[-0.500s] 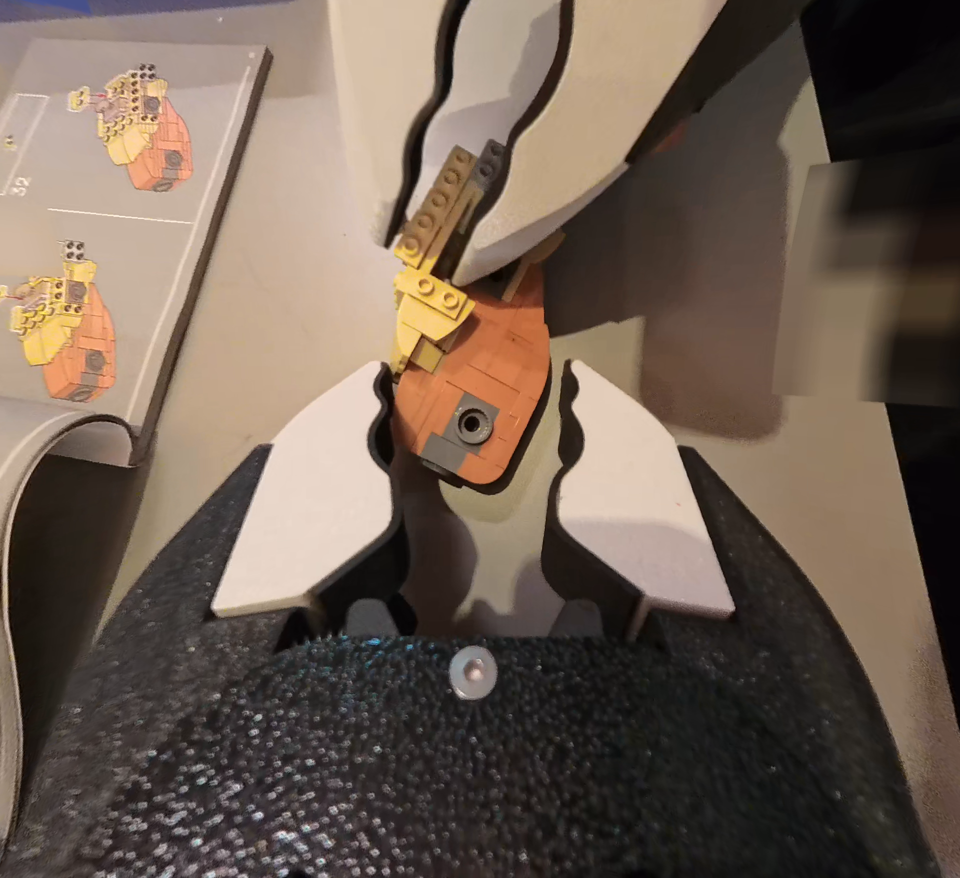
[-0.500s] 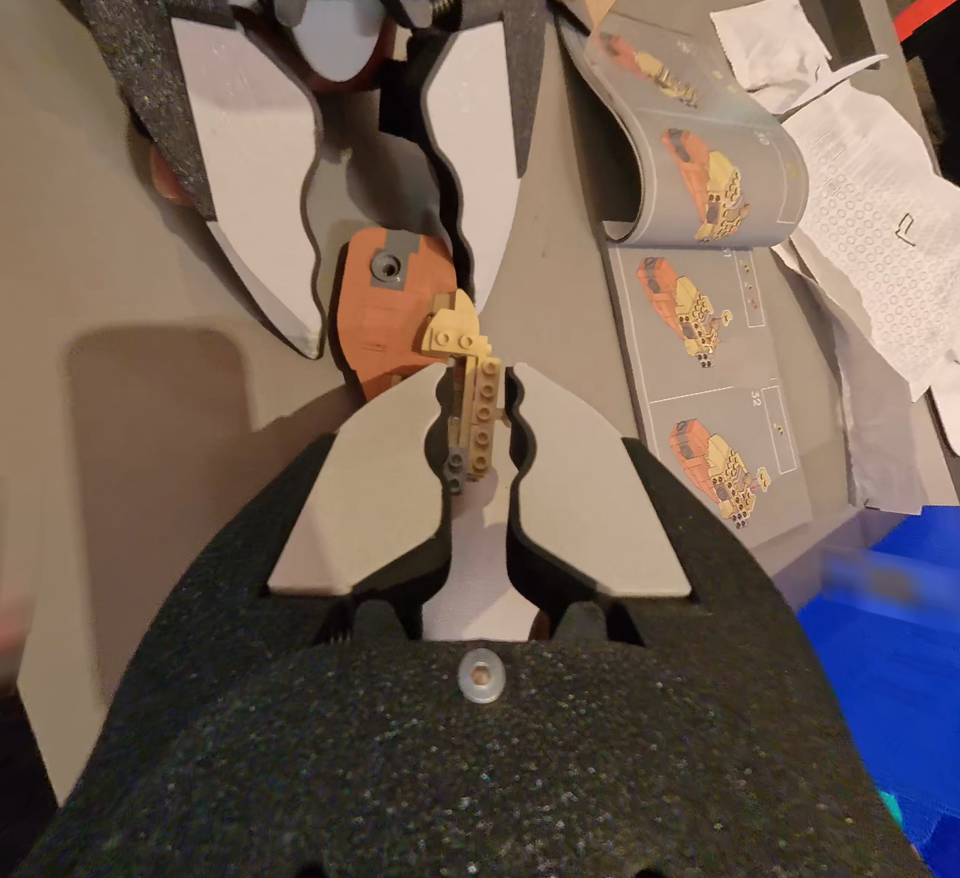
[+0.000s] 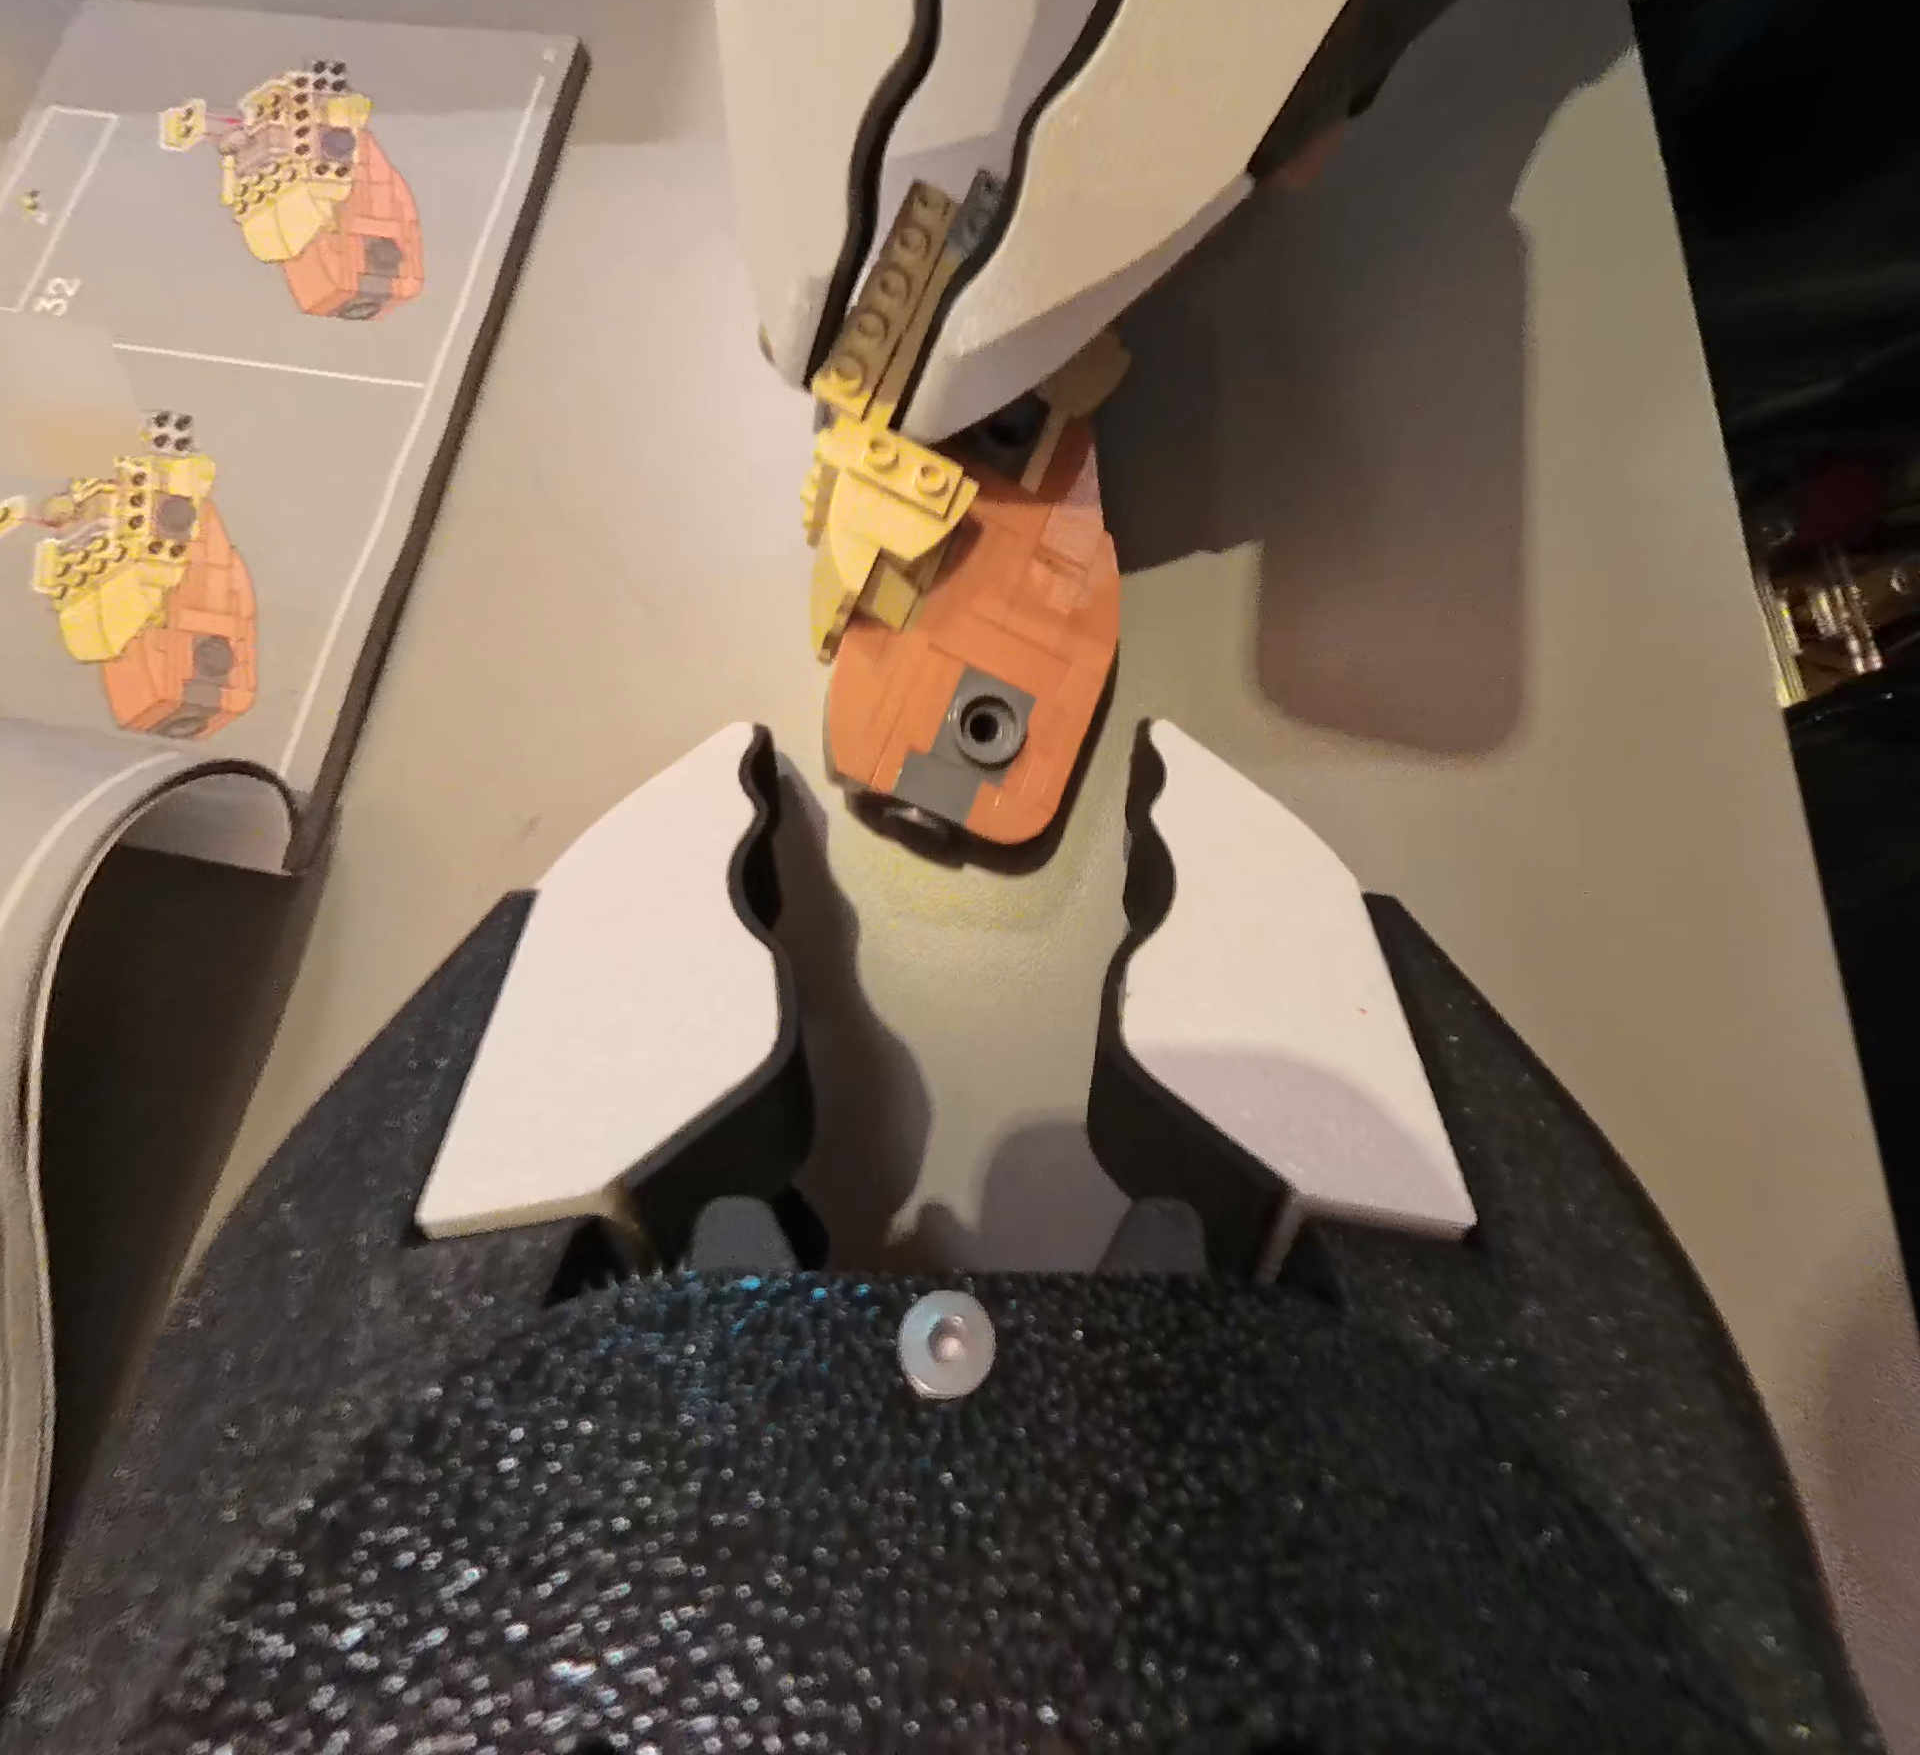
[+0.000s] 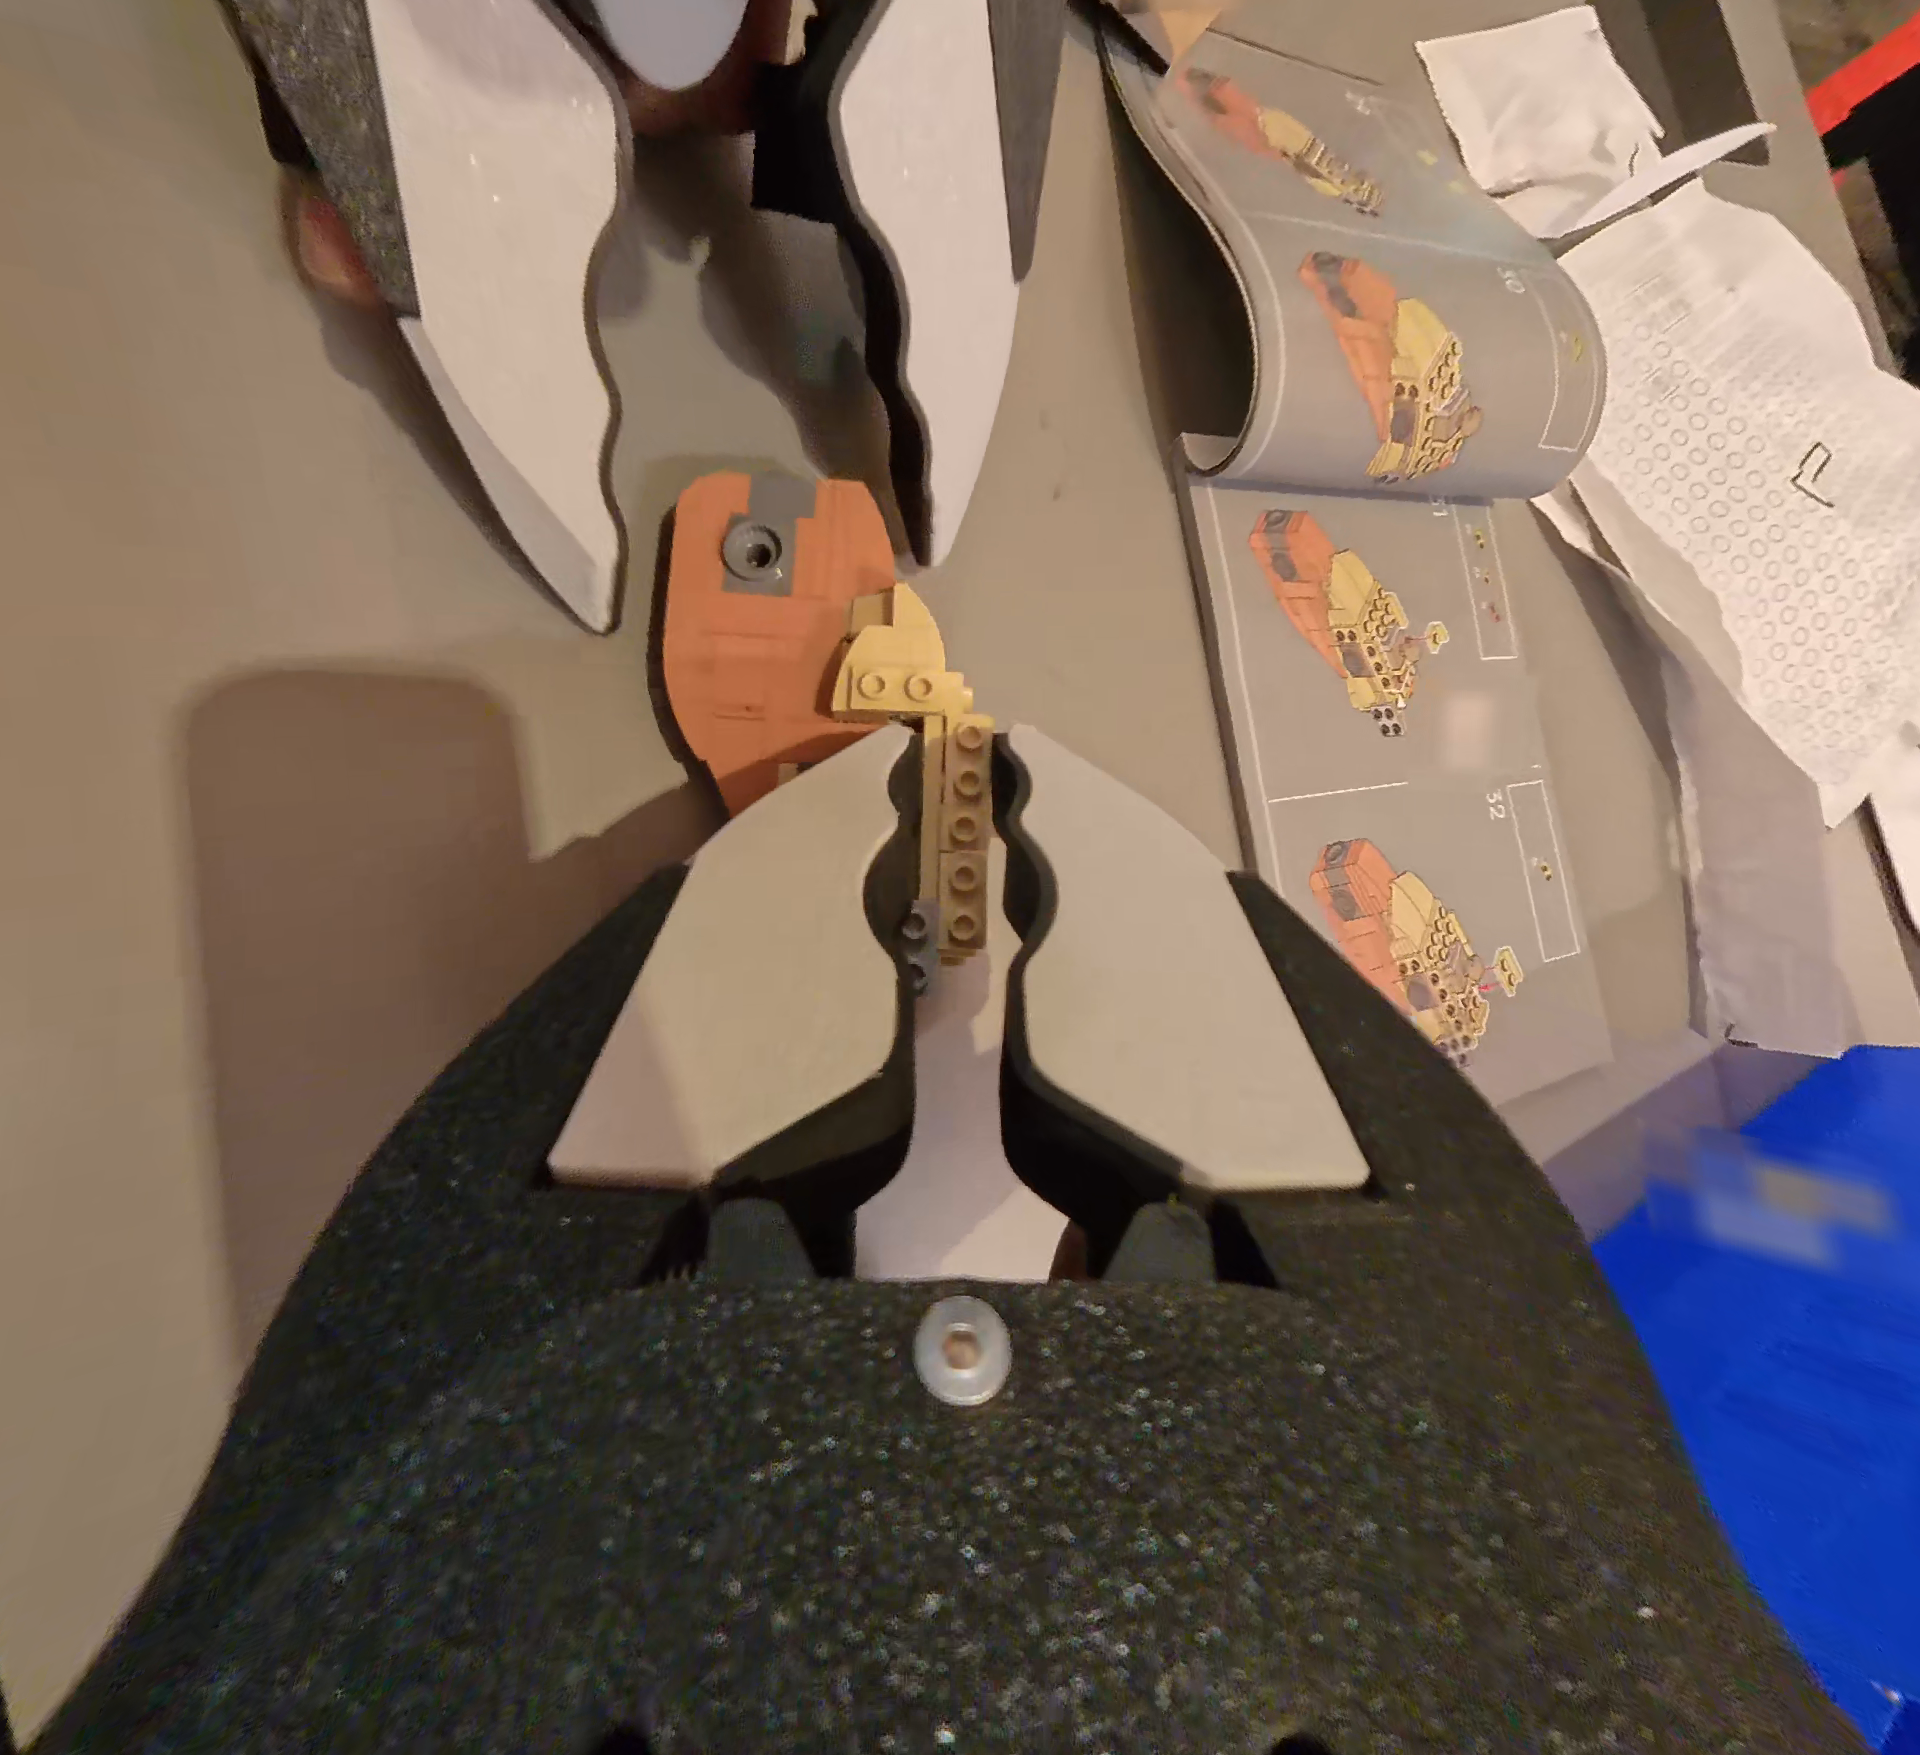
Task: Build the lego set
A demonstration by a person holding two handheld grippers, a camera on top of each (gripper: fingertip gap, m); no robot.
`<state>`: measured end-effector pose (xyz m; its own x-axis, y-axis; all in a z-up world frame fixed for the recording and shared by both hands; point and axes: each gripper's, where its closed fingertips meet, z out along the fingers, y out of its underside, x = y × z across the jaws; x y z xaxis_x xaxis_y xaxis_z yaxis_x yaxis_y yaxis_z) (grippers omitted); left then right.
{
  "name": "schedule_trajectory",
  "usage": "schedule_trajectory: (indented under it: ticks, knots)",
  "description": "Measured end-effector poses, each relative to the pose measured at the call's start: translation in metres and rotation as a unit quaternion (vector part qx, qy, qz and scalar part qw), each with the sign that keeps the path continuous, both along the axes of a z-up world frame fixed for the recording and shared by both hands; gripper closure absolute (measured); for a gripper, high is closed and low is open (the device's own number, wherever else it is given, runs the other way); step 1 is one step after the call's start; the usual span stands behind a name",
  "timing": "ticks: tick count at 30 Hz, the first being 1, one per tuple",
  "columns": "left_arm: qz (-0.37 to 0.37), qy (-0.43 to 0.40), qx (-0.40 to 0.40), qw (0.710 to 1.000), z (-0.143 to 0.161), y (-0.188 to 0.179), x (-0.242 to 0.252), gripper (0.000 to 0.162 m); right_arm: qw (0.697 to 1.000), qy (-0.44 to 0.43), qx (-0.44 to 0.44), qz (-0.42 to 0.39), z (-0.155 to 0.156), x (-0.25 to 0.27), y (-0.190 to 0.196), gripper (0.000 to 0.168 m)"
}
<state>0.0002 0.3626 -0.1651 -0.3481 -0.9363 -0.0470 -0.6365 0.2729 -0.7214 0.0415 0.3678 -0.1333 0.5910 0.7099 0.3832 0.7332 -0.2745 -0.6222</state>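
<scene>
The lego model has an orange-brown body [image 3: 997, 625] with a grey studded piece and a yellow-tan block on its side. My right gripper [image 4: 956, 749] is shut on the tan studded strip [image 4: 964, 832] at the model's rear, and it comes in from the top in the left wrist view [image 3: 894, 355]. My left gripper [image 3: 956, 749] is open and empty, with its fingertips just short of the body's grey end. In the right wrist view it [image 4: 764, 583] comes in from the top, one tip on each side of the orange body [image 4: 758, 666].
An open instruction booklet [image 3: 312, 271] lies left of the model; in the right wrist view it [image 4: 1382, 770] is on the right, next to crumpled white paper bags [image 4: 1745, 458]. A blue bin [image 4: 1787, 1393] stands at the lower right. The table edge [image 3: 1704, 562] runs close on the right. The gap from one gripper's tips to the other's is roughly 5 cm.
My left gripper has drawn back a little from the model, so its fingertips no longer flank the orange body. The right gripper keeps its hold on the tan strip.
</scene>
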Motion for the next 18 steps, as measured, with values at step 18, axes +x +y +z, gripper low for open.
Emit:
schedule_trajectory:
  ticks: [18]
  knots:
    - [-0.052,-0.067,0.088,0.992,0.011,0.003,0.028,0.098,0.998,0.034,0.041,0.038,0.004,0.013,0.008,0.157]
